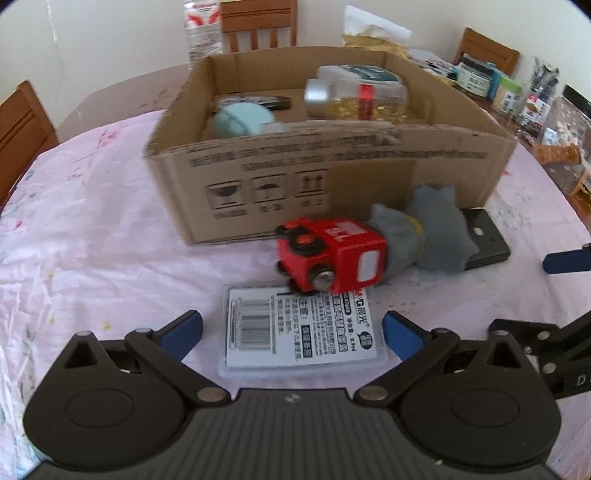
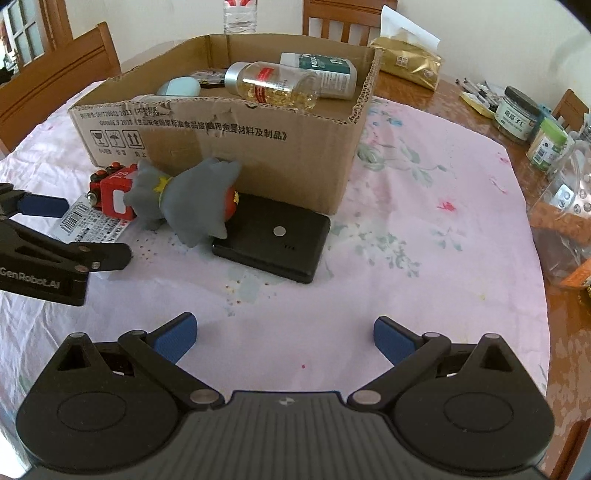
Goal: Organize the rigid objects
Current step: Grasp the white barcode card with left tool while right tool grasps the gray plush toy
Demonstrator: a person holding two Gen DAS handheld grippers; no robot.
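An open cardboard box [image 1: 314, 184] [image 2: 221, 147] stands on the pink cloth, holding a clear pill bottle [image 2: 273, 86], a white bottle [image 2: 325, 72] and a pale blue case [image 2: 179, 88]. In front of it lie a red toy train [image 1: 332, 254] [image 2: 110, 194], a grey plush figure [image 1: 424, 232] [image 2: 184, 199], a black flat device [image 1: 484, 236] [image 2: 277, 236] and a blister pack [image 1: 299, 328] [image 2: 88, 221]. My left gripper [image 1: 291, 334] is open, low over the blister pack. My right gripper [image 2: 282, 338] is open and empty, short of the black device.
Jars [image 2: 521, 114], pens and plastic packets crowd the table's right edge. A gold bag [image 2: 406, 62] and a water bottle [image 2: 240, 14] stand behind the box. Wooden chairs ring the table. Bare pink cloth lies right of the box.
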